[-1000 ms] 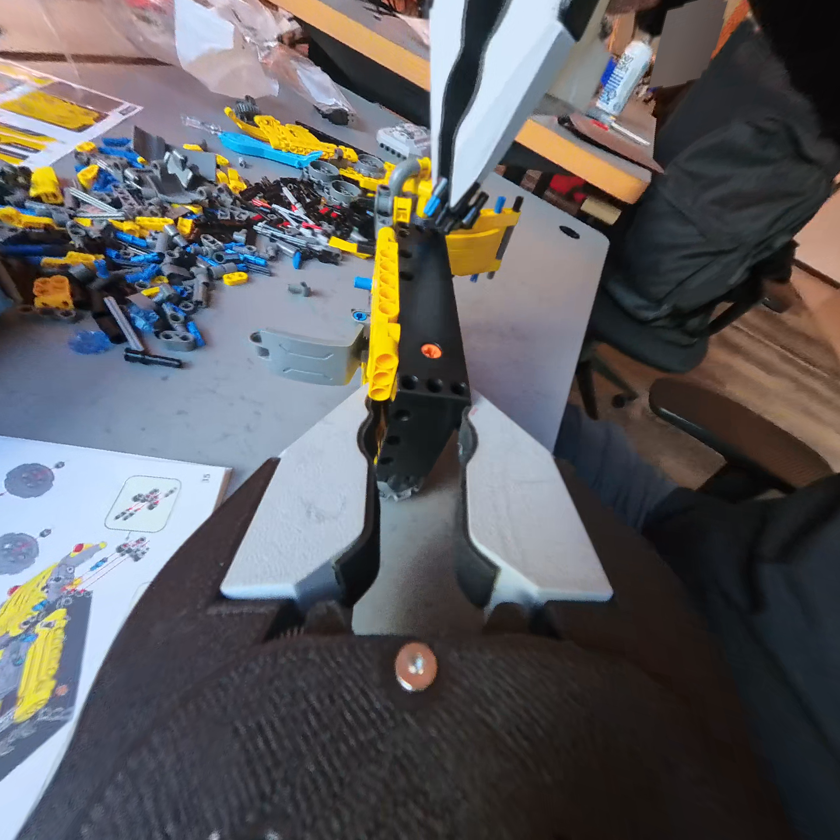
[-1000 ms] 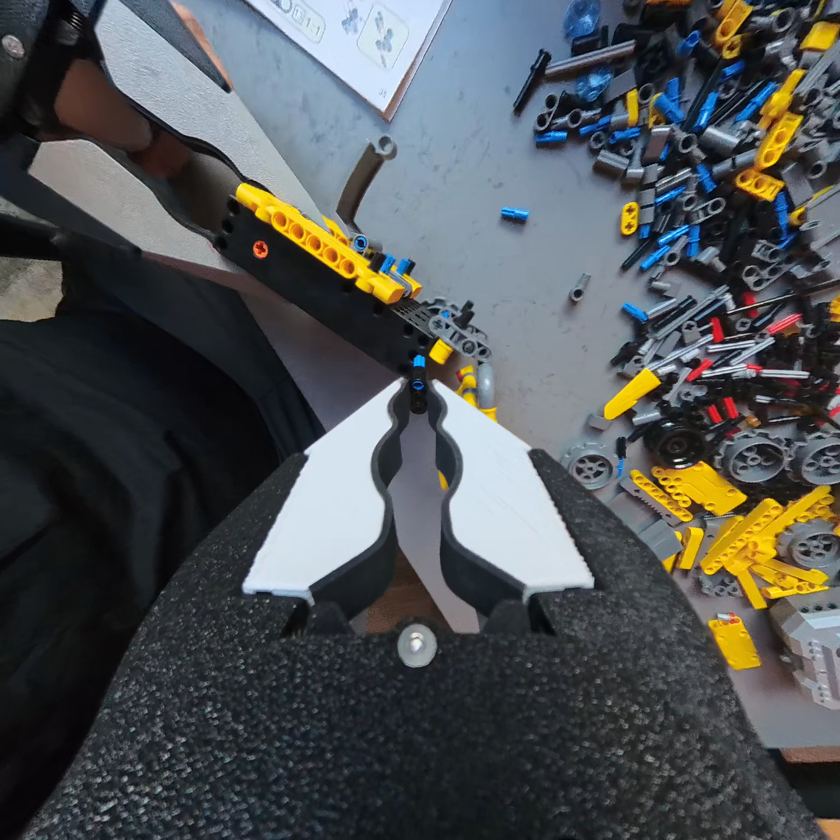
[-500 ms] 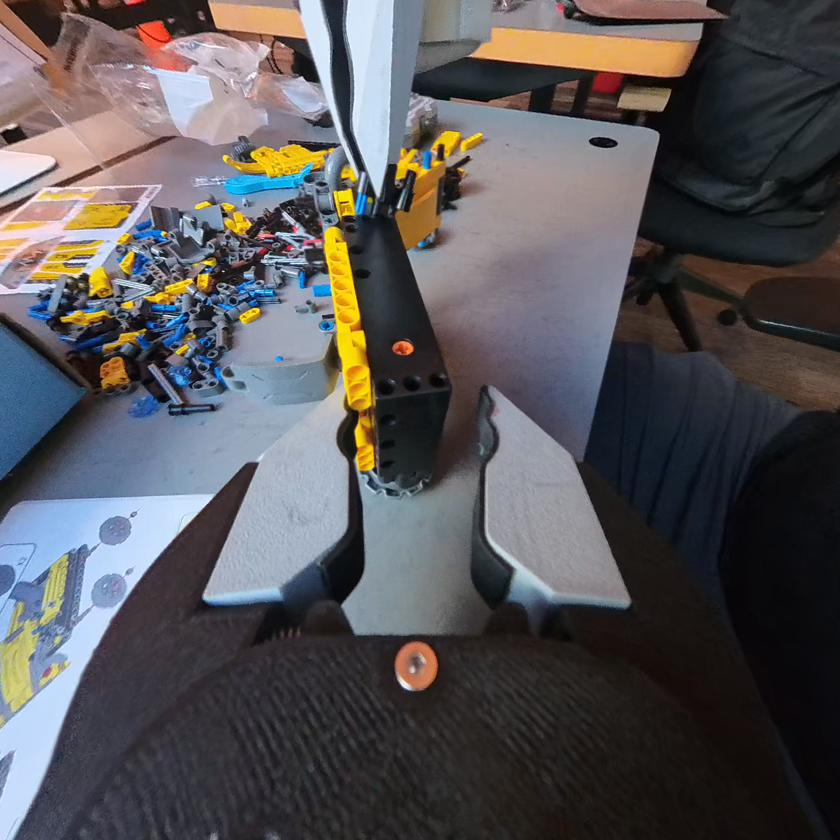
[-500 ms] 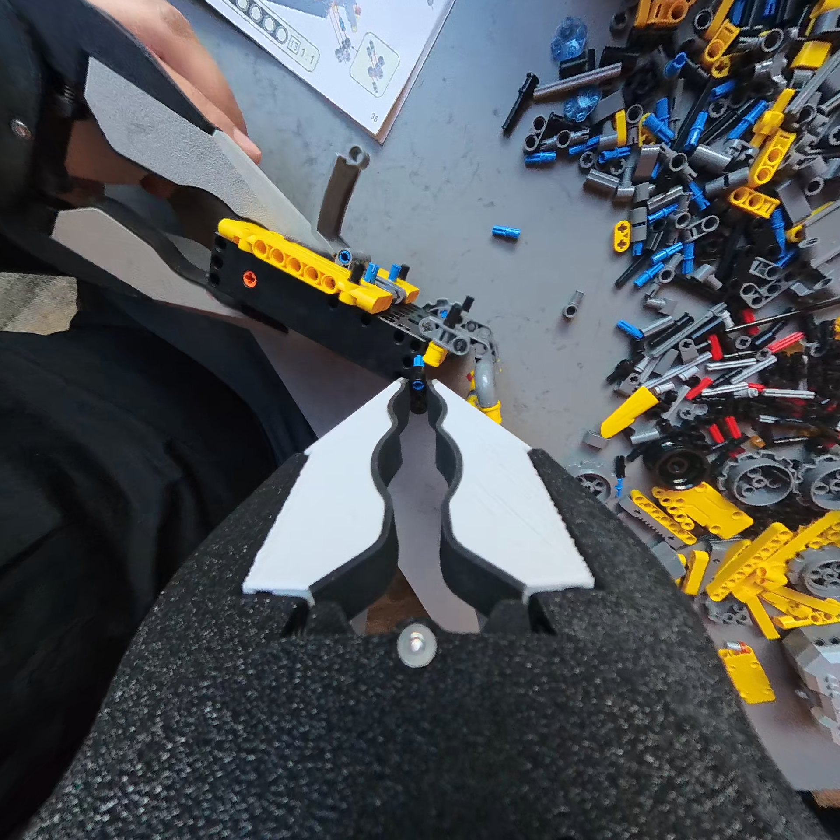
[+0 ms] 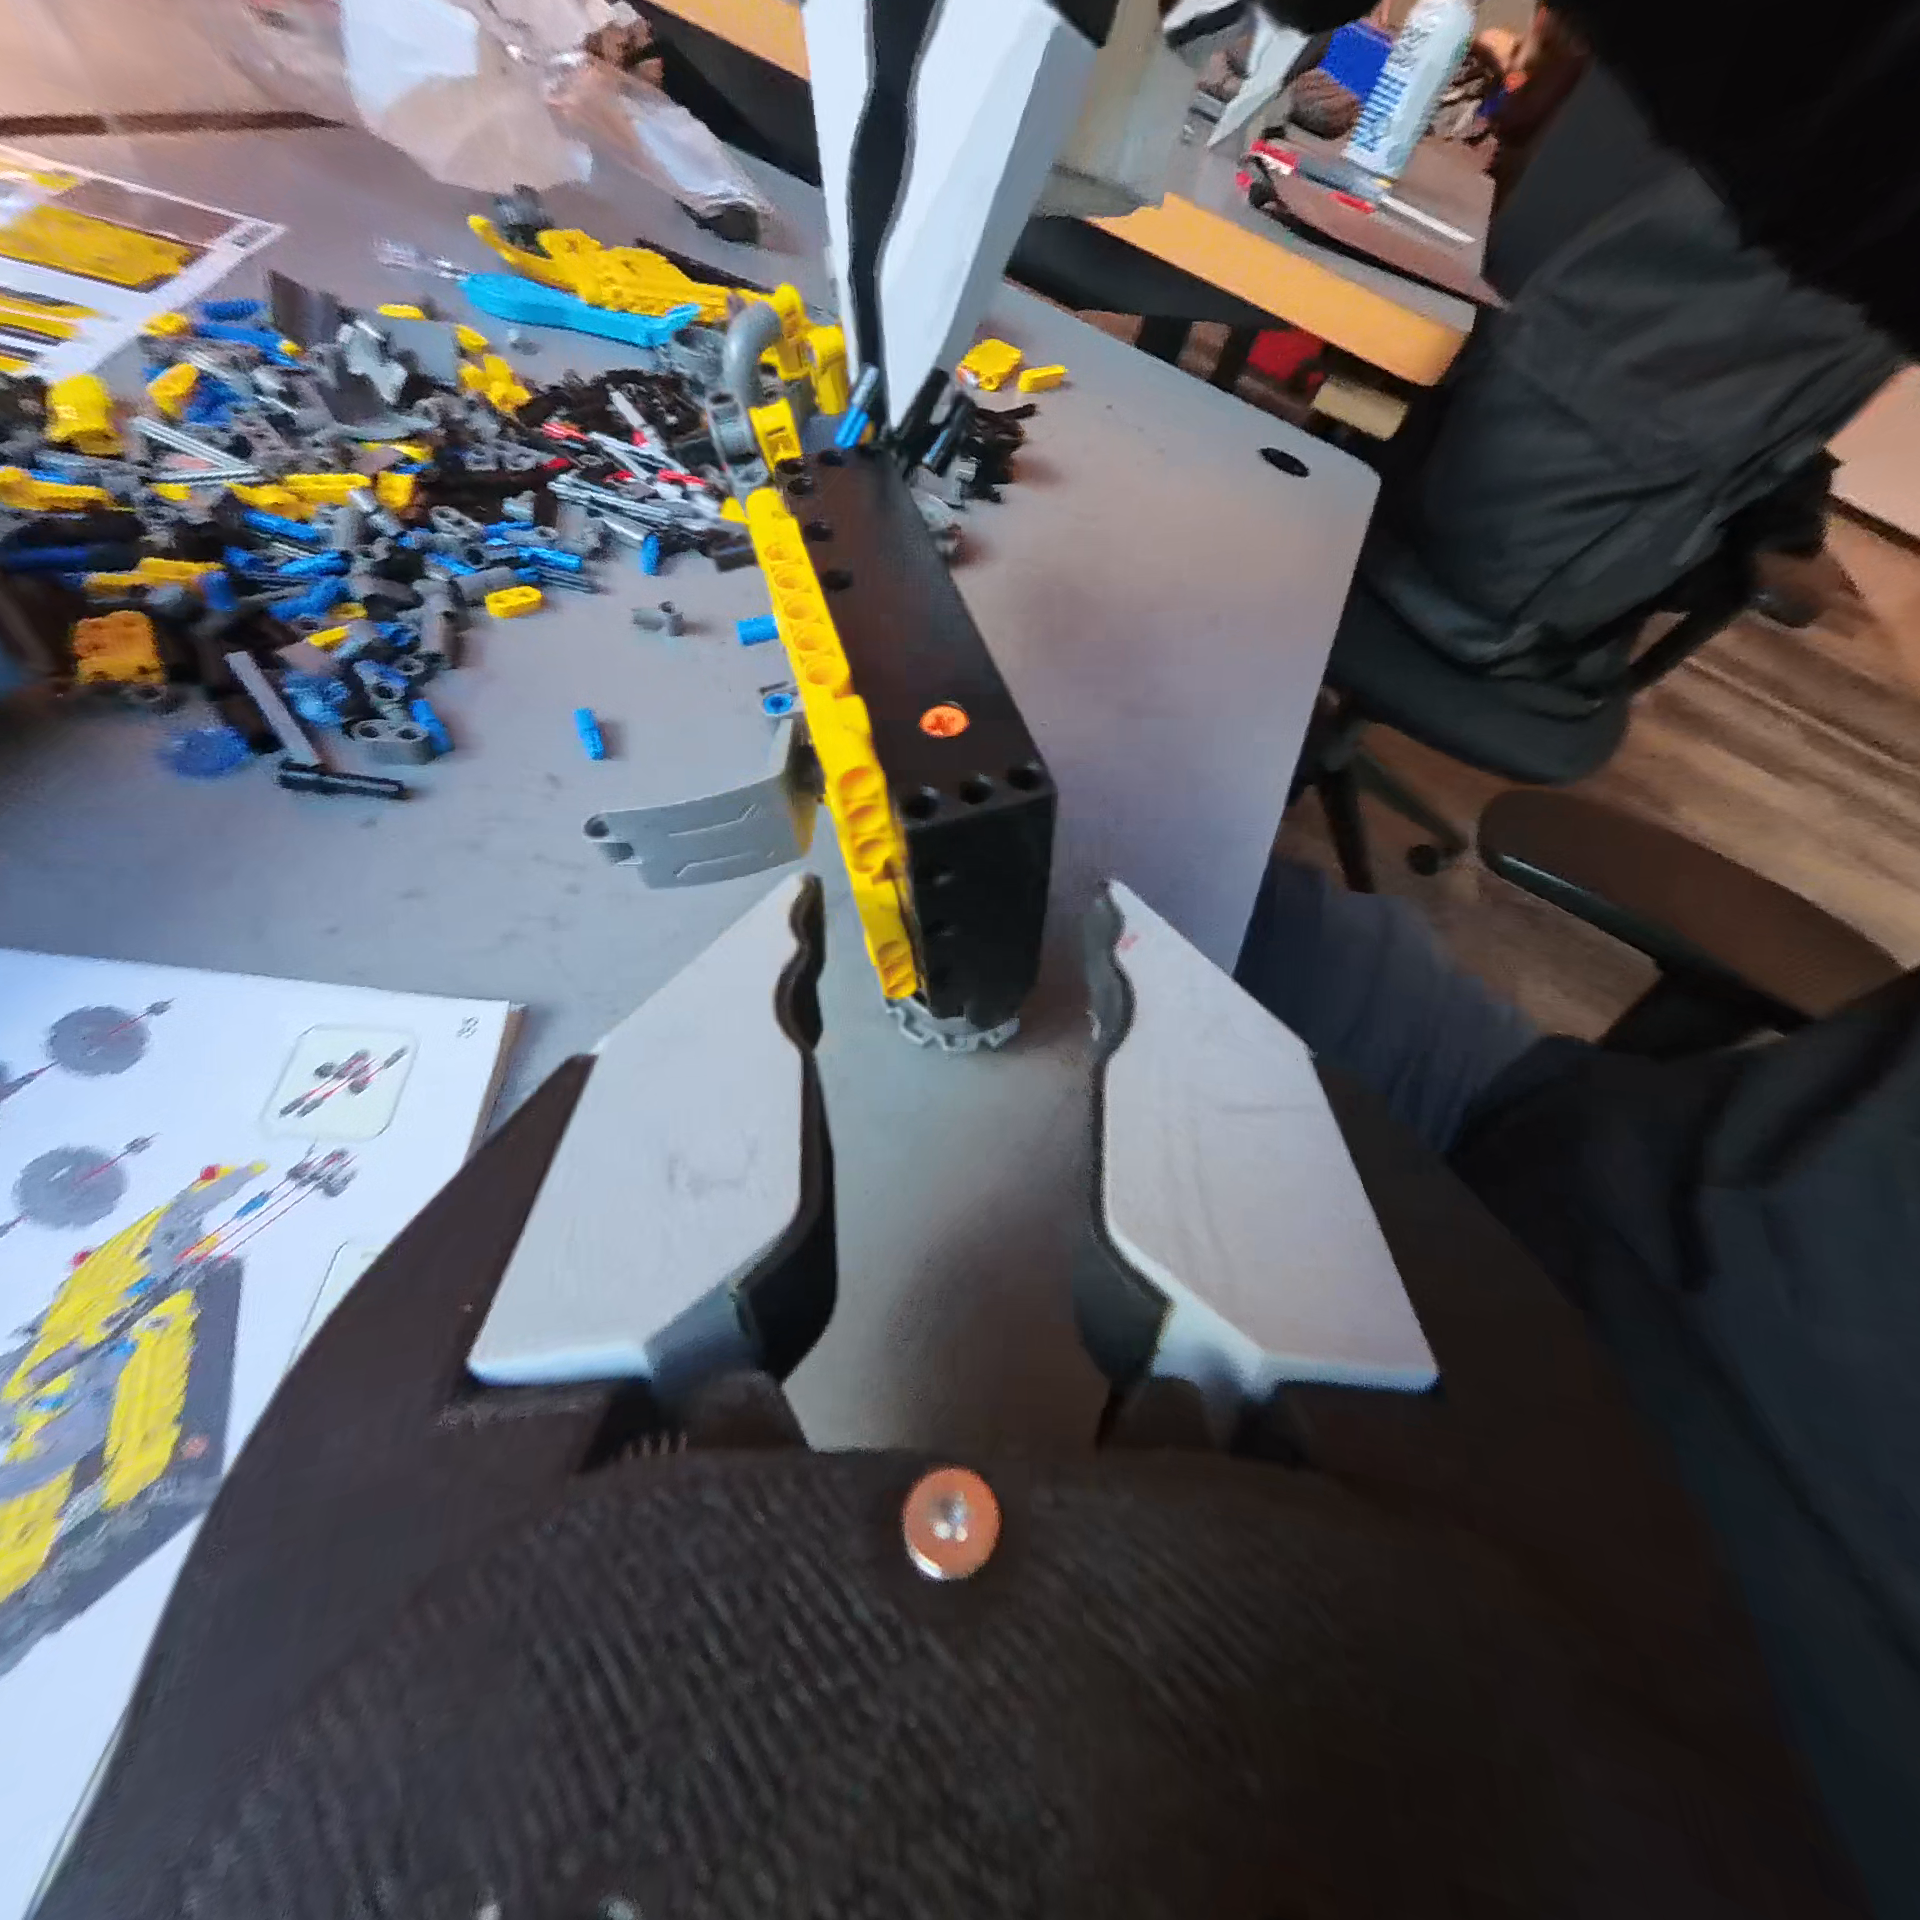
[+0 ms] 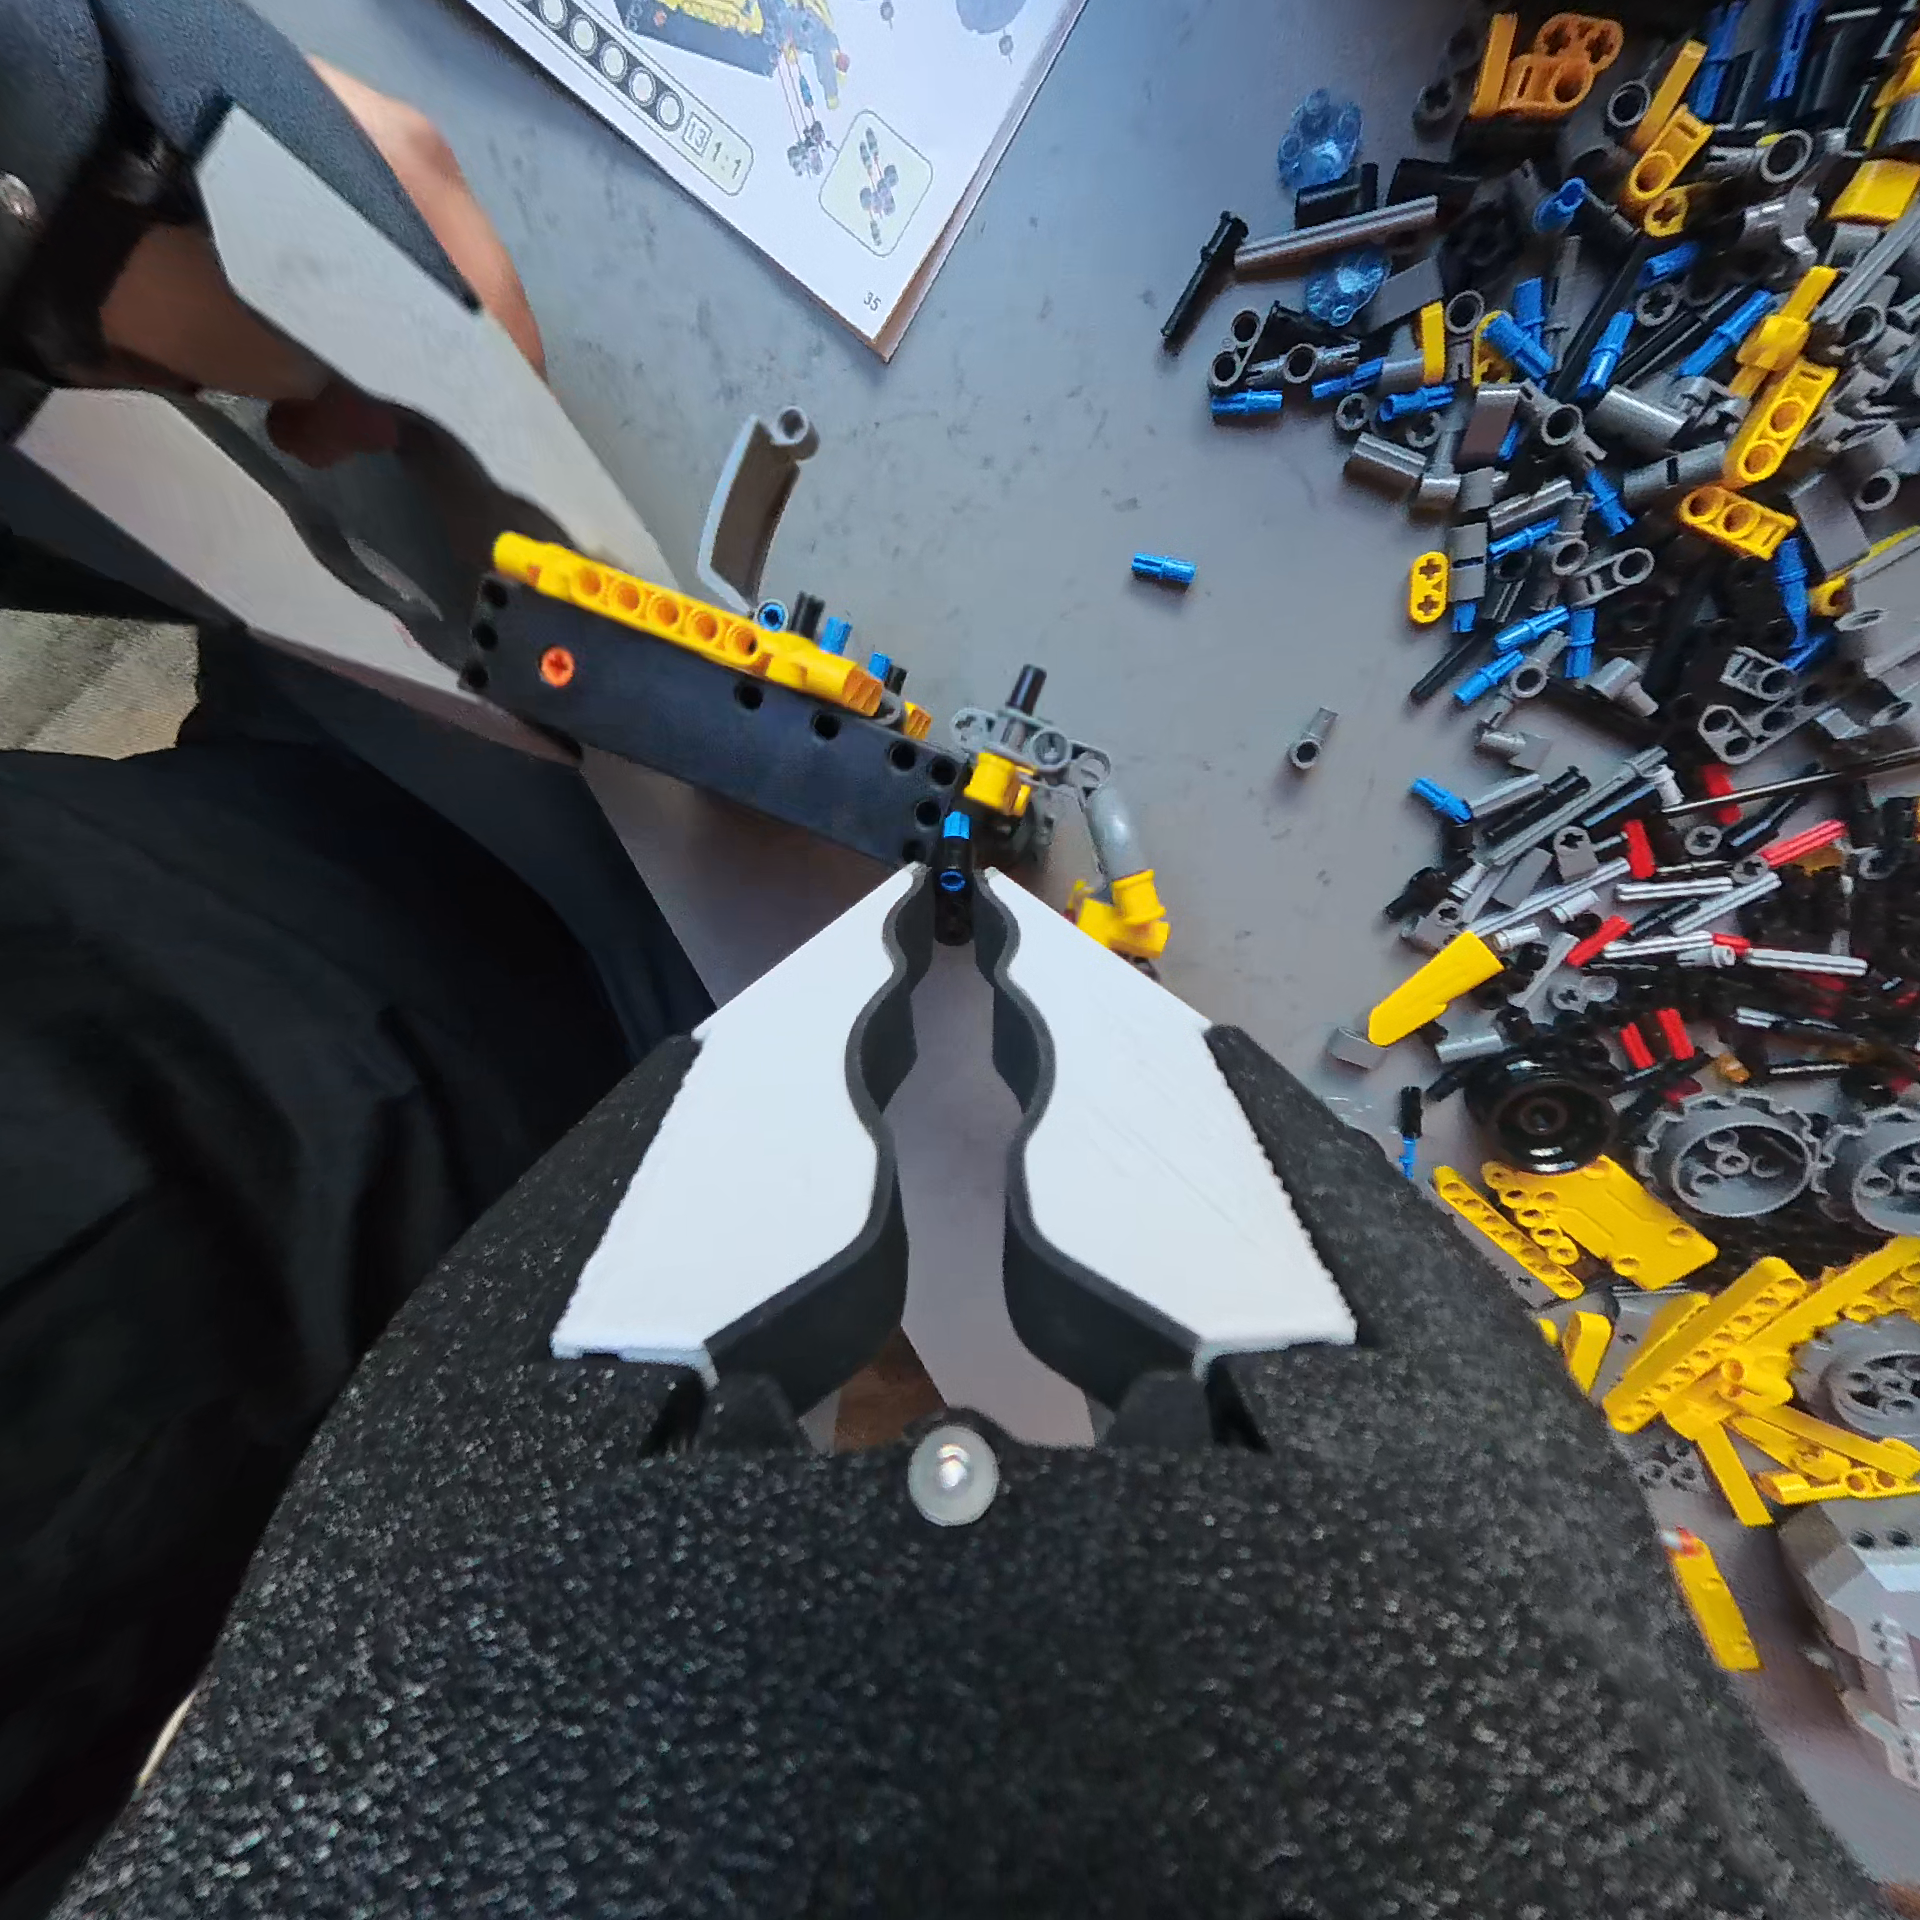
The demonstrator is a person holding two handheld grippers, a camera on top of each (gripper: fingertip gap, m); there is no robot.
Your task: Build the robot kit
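A long black-and-yellow brick assembly (image 5: 935, 644) lies over the grey table (image 5: 1143, 623) near its edge. My left gripper (image 5: 951, 914) is open, with its jaws wide on either side of the assembly's near end. My right gripper (image 6: 951, 878) is shut on a small black pin with a blue collar (image 6: 953, 914), at the assembly's (image 6: 707, 707) far end beside a grey-and-yellow linkage (image 6: 1023, 758). The right gripper's white fingers (image 5: 935, 208) come down from above in the left wrist view. The left gripper's fingers (image 6: 395, 353) flank the assembly in the right wrist view.
A big pile of loose yellow, blue, black and grey parts (image 5: 312, 520) covers the table; in the right wrist view the pile (image 6: 1662, 727) lies to the right. An instruction booklet (image 5: 208, 1195) and a grey curved panel (image 5: 707, 842) lie nearby. Chairs (image 5: 1558, 520) stand past the table edge. My hands' fingertips stand some 10 cm from each other.
My left gripper was shut on the assembly's near end one second ago; it has let go and its jaws have opened wide. The right gripper stays shut on the pin.
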